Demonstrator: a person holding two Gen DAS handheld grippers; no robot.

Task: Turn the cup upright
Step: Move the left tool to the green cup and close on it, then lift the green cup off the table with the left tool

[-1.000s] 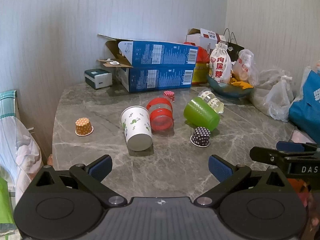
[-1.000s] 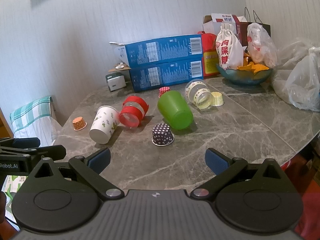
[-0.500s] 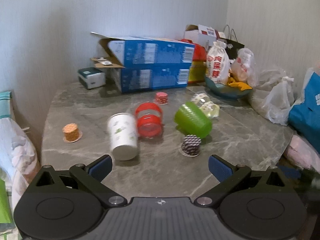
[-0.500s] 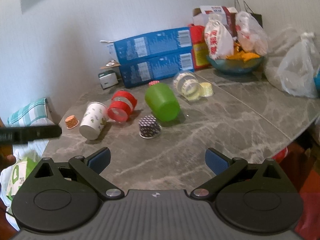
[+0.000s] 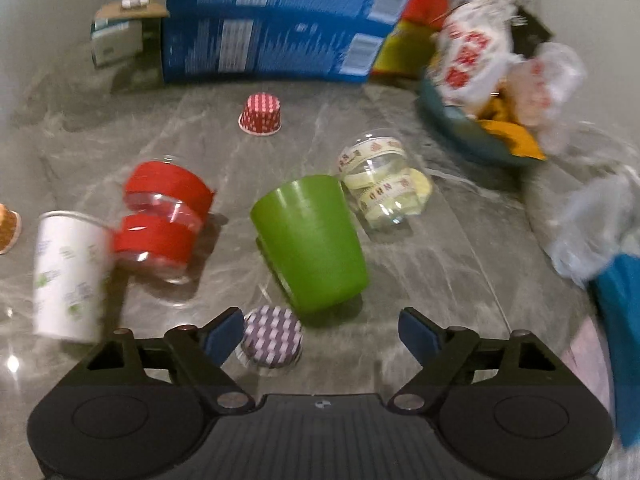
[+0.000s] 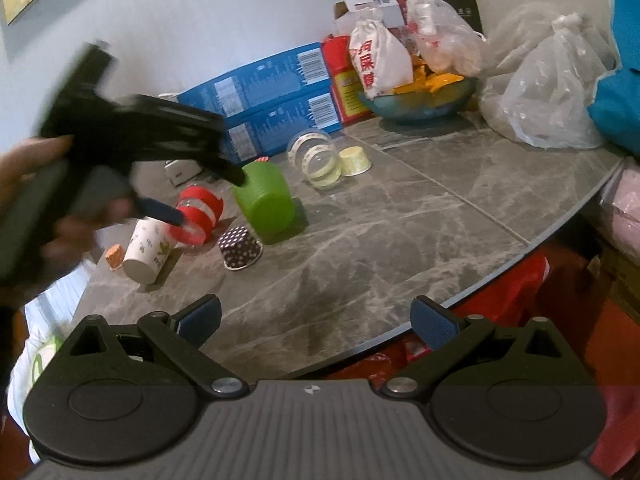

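Note:
A green plastic cup (image 5: 310,240) lies on its side on the grey marble table (image 5: 420,264), its base toward the far side; it also shows in the right wrist view (image 6: 264,200). My left gripper (image 5: 322,330) is open and empty, just short of the green cup, jaws wide apart. In the right wrist view it hovers above the cups (image 6: 204,190). My right gripper (image 6: 316,320) is open and empty over the table's near edge. A white paper cup (image 5: 68,272), a red-banded clear cup (image 5: 164,220) and a taped clear cup (image 5: 380,184) also lie on their sides.
Small cupcake liners stand upside down: dotted dark one (image 5: 272,336), red one (image 5: 261,114), orange one (image 5: 8,228), yellow one (image 6: 354,160). Blue boxes (image 5: 276,24) line the back wall. A bowl with bags (image 5: 480,120) and plastic bags (image 6: 548,92) crowd the right.
My left gripper has moved fast forward and down over the table, close to the green cup. My right gripper has drawn back a little toward the table's edge. The cups have not moved.

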